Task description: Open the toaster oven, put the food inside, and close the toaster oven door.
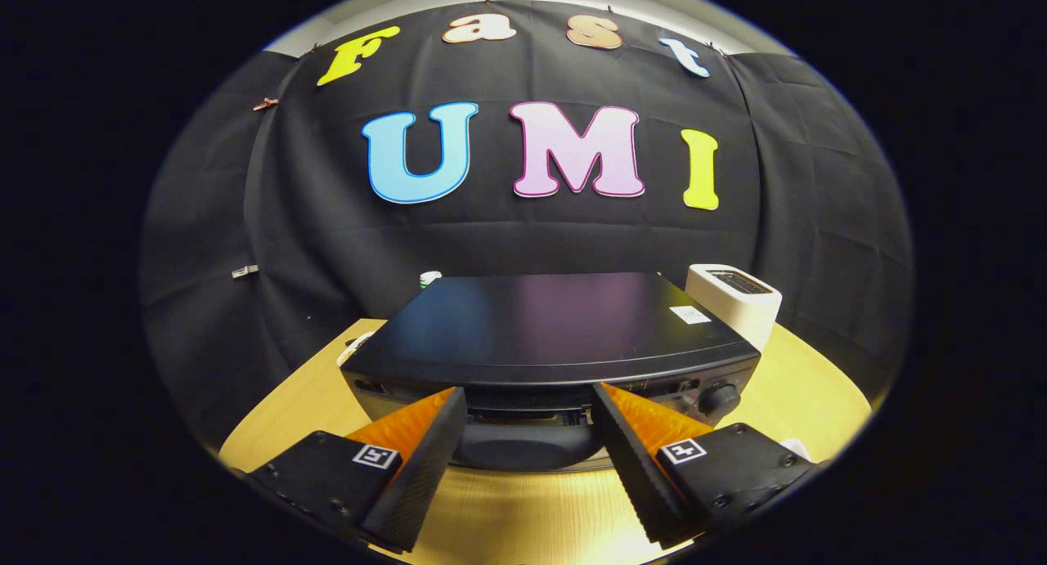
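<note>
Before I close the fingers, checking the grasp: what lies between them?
The oven door's dark handle lies between the open fingers of the gripper, seen in the gripper view.

Dim booth, glare on tabletop, fisheye bowing

One toaster oven, one toaster

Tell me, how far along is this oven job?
Nothing looks finished yet. The tongs are spread open on either side of the door handle of the black toaster oven, not clamped on it. Whether the door has begun to move is hard to tell. Putting food inside and closing up remain.
</note>
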`<action>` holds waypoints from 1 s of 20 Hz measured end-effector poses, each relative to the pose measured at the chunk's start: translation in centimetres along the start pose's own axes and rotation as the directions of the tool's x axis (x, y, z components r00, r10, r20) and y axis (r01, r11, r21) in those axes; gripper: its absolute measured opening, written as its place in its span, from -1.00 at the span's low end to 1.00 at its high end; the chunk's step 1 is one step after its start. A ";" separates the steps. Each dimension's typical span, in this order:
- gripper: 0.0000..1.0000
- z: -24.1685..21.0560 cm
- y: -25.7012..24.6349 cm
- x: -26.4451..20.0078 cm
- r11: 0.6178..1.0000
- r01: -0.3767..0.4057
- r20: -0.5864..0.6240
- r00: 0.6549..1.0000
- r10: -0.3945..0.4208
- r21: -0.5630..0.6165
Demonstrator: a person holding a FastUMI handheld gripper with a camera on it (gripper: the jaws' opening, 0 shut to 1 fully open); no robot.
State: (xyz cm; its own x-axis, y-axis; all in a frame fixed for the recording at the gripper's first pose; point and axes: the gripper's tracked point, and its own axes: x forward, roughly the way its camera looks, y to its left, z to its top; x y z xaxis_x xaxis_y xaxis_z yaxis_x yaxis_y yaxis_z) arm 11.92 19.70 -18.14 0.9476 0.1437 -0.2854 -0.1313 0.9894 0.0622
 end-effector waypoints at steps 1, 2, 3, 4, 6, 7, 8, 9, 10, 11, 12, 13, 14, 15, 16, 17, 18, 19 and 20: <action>1.00 -0.2 0.0 -0.5 1.000 -0.004 -0.006 1.000 0.004 0.000; 1.00 -0.7 0.0 -1.2 1.000 -0.009 -0.025 1.000 0.009 0.008; 1.00 -1.2 0.0 -1.8 1.000 -0.014 -0.035 0.999 0.015 0.014; 1.00 -1.7 0.1 -2.4 1.000 -0.018 -0.056 0.998 0.019 0.015; 1.00 -3.0 0.0 -3.8 1.000 -0.020 -0.096 0.995 0.022 0.015; 1.00 -3.8 0.1 -4.5 1.000 -0.025 -0.114 0.993 0.026 0.004; 1.00 -4.3 0.1 -5.0 1.000 -0.028 -0.128 0.991 0.027 -0.006; 1.00 -5.2 0.0 -5.5 1.000 -0.029 -0.149 0.989 0.028 -0.008; 0.99 -6.0 -0.1 -6.0 1.000 -0.030 -0.175 0.984 0.028 -0.008; 0.98 -6.9 -0.1 -6.7 0.999 -0.032 -0.212 0.977 0.030 -0.006; 0.98 -7.7 -0.2 -7.1 0.999 -0.031 -0.237 0.971 0.027 -0.010; 0.96 -9.2 -0.3 -7.6 1.000 -0.027 -0.284 0.959 0.022 -0.011; 0.97 -10.0 -0.3 -7.9 1.000 -0.022 -0.309 0.951 0.018 -0.007; 0.97 -11.2 -0.5 -8.0 1.000 -0.018 -0.348 0.937 0.015 -0.004; 0.97 -12.2 -0.7 -7.9 1.000 -0.018 -0.378 0.925 0.015 -0.005; 0.96 -13.2 -0.8 -7.9 1.000 -0.024 -0.413 0.910 0.018 -0.009; 0.97 -13.9 -1.0 -7.9 0.999 -0.034 -0.439 0.898 0.021 -0.022; 0.97 -14.4 -1.4 -8.4 0.998 -0.039 -0.454 0.891 0.011 -0.052; 0.98 -14.2 -1.8 -8.7 0.995 -0.054 -0.450 0.893 0.011 -0.083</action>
State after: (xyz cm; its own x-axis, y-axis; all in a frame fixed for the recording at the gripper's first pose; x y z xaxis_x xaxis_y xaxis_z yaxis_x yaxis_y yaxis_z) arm -0.20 17.00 -29.31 0.7133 0.1484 -0.6849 -0.2057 0.9786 -0.0021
